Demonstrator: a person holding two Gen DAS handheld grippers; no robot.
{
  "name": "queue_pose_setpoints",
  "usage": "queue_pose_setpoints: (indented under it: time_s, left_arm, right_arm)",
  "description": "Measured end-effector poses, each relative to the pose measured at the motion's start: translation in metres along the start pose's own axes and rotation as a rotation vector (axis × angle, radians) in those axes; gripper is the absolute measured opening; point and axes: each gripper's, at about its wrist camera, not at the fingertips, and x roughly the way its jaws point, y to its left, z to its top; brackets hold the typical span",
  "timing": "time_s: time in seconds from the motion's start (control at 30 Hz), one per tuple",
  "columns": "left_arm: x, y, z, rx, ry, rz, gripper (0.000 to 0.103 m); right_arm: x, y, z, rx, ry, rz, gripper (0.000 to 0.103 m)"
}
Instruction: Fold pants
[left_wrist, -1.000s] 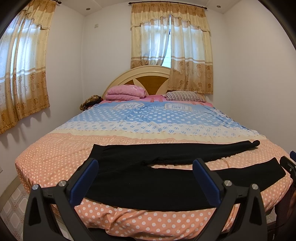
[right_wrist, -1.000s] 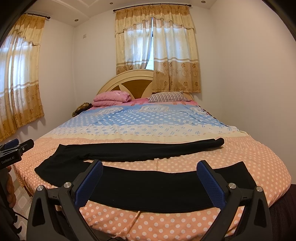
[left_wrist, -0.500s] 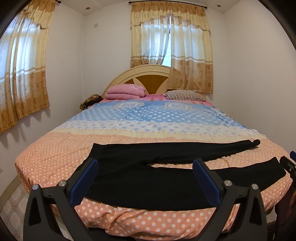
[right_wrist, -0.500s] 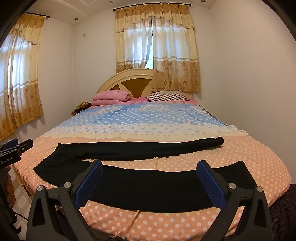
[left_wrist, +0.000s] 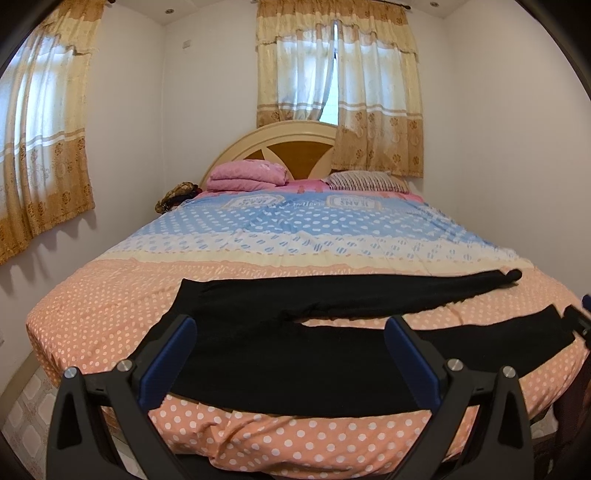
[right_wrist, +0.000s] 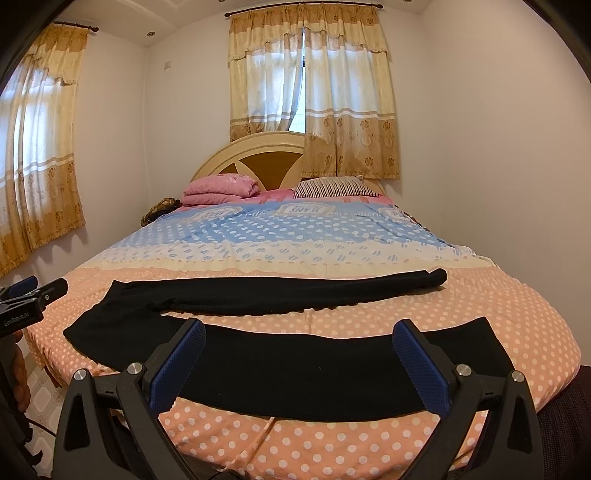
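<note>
Black pants (left_wrist: 266, 347) lie flat across the foot of the bed, waist at the left, the two legs spread apart toward the right. They also show in the right wrist view (right_wrist: 295, 365). My left gripper (left_wrist: 290, 354) is open and empty, held above the bed's front edge near the waist. My right gripper (right_wrist: 299, 358) is open and empty, held over the near leg. The left gripper's tip (right_wrist: 33, 295) shows at the left edge of the right wrist view.
The bed (left_wrist: 110, 295) has a polka-dot cover, orange at the foot and blue farther back. Pink folded bedding (left_wrist: 247, 177) and a striped pillow (left_wrist: 362, 181) lie by the headboard. Walls stand close on both sides.
Both grippers have shifted very slightly; the view is almost the same. The pants have not moved.
</note>
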Motion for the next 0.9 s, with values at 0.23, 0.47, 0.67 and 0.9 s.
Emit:
queue_pose_setpoints:
  time_s: [0.23,0.47,0.67,0.9]
  left_arm:
    - [0.07,0.05,0.003,0.074,0.065,0.105,0.103]
    - [0.155,0.12,0.013,0.101,0.192,0.18,0.103]
    - [0.229,0.145,0.022,0.103,0.306,0.213,0.098]
    - [0.309,0.177,0.015,0.028,0.488,0.176,0.063]
  right_arm:
    - [0.027,-0.002,-0.014,-0.026,0.051,0.018,0.102]
    - [0.066,-0.008,-0.042,-0.052,0.139,0.043,0.102]
    - [0.092,-0.024,-0.05,-0.007,0.189,0.016,0.099]
    - [0.112,-0.038,-0.037,-0.007,0.212,-0.013,0.09]
